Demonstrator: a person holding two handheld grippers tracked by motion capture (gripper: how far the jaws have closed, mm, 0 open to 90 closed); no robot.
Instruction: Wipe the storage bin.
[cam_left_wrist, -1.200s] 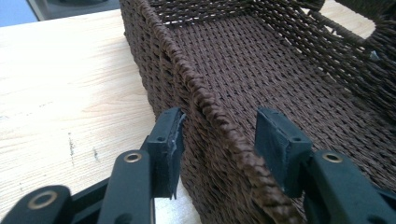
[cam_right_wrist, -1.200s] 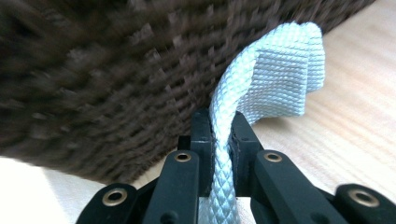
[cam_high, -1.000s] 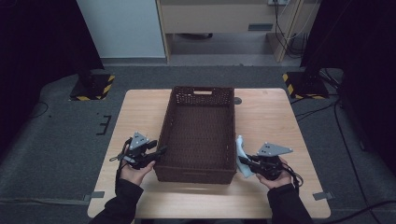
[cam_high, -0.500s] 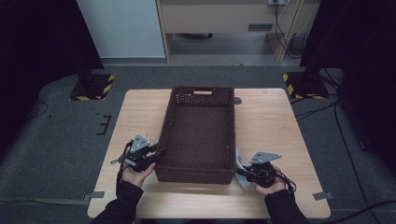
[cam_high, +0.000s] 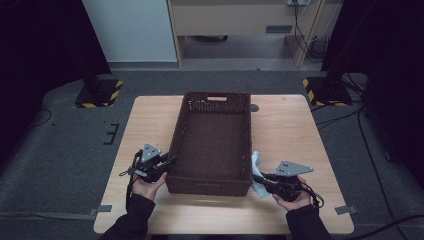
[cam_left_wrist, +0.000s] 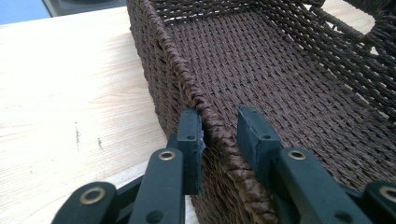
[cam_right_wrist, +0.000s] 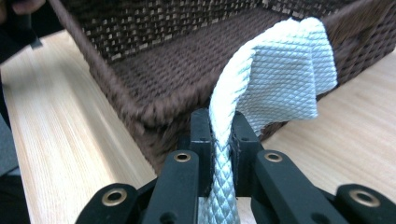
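A long dark brown woven basket (cam_high: 176, 140) stands in the middle of the wooden table (cam_high: 290, 125). My left gripper (cam_high: 170, 161) is at its near left corner, with the jaws astride the left rim (cam_left_wrist: 187, 84). They have just been closing on the rim, one pad outside the wall and one inside. My right gripper (cam_high: 257, 177) is by the basket's near right corner, shut on a white textured cloth (cam_right_wrist: 285, 70). The cloth (cam_high: 256, 164) droops against the outside of the basket wall (cam_right_wrist: 140, 107). Both pads (cam_right_wrist: 201, 135) pinch its folded edge.
The basket's inside is bare woven floor (cam_left_wrist: 280, 79). Bare tabletop lies to either side of it. Two yellow-and-black striped stand feet (cam_high: 100, 94) sit on the grey floor beyond the table's far corners, with cables at the right.
The left jaws have closed in around the basket's rim while that hand stayed put. The right gripper, still holding the cloth, has sunk slightly toward the table's near edge.
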